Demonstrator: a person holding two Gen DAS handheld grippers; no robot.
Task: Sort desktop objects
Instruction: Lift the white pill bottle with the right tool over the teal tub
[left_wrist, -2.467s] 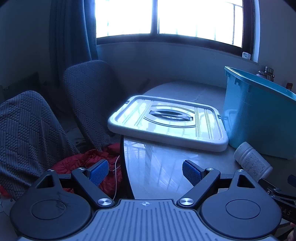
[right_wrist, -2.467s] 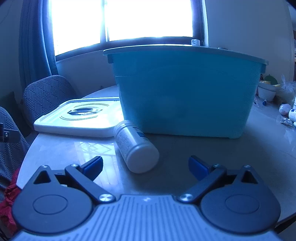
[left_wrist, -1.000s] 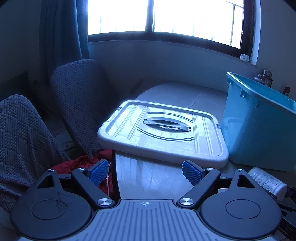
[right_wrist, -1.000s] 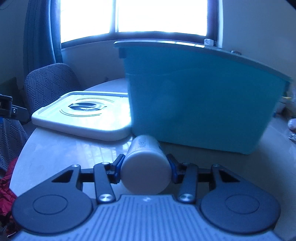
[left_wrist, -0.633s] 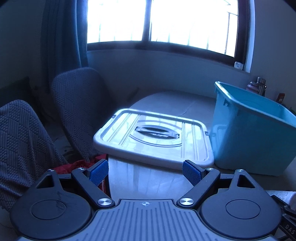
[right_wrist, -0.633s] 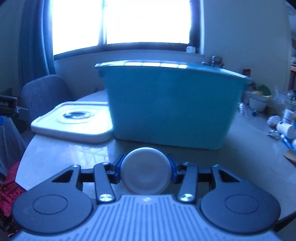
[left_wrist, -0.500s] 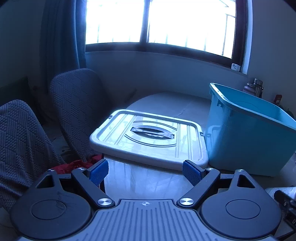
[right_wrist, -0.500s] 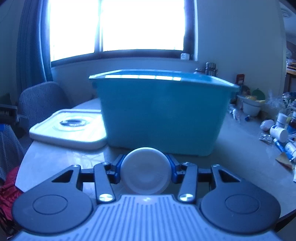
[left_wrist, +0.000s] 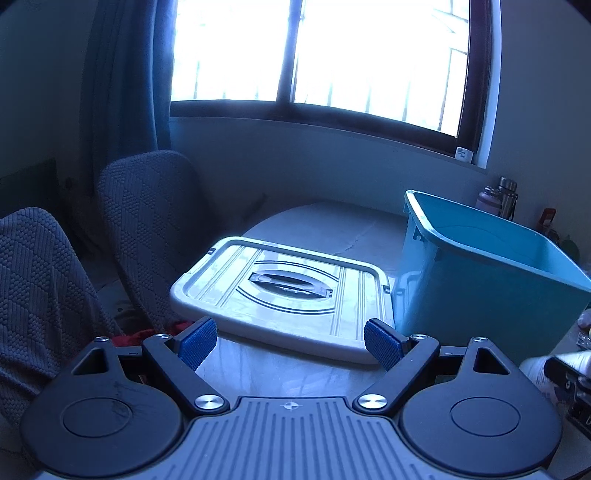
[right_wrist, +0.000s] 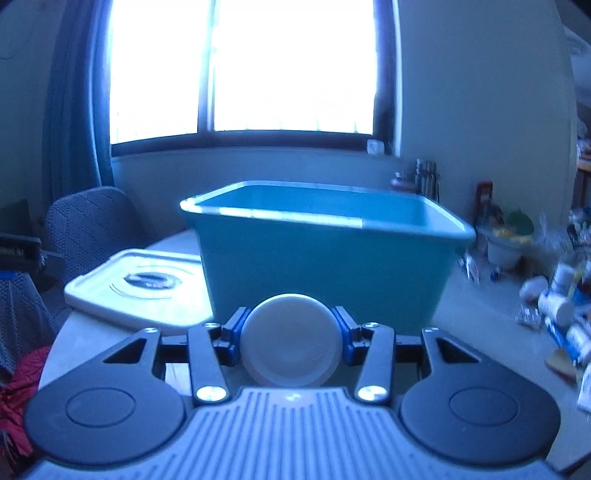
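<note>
My right gripper (right_wrist: 291, 338) is shut on a white pill bottle (right_wrist: 291, 343), held up off the table with its round end facing the camera. Straight ahead stands the open teal bin (right_wrist: 325, 266). The bin (left_wrist: 487, 280) is also at the right of the left wrist view, and the bottle (left_wrist: 535, 367) shows at that view's right edge. My left gripper (left_wrist: 286, 341) is open and empty above the table's near edge, in front of the white bin lid (left_wrist: 284, 291). The lid (right_wrist: 140, 291) lies flat left of the bin.
Several small bottles and packets (right_wrist: 557, 302) lie scattered on the table at the right. A bowl (right_wrist: 506, 251) stands behind them. Two grey chairs (left_wrist: 147, 221) stand left of the table, with red cloth (right_wrist: 18, 391) below the table edge.
My right gripper closed on the white bottle, lifted it off the table and has risen, so the bin's open top now shows. My left gripper rose and stayed open.
</note>
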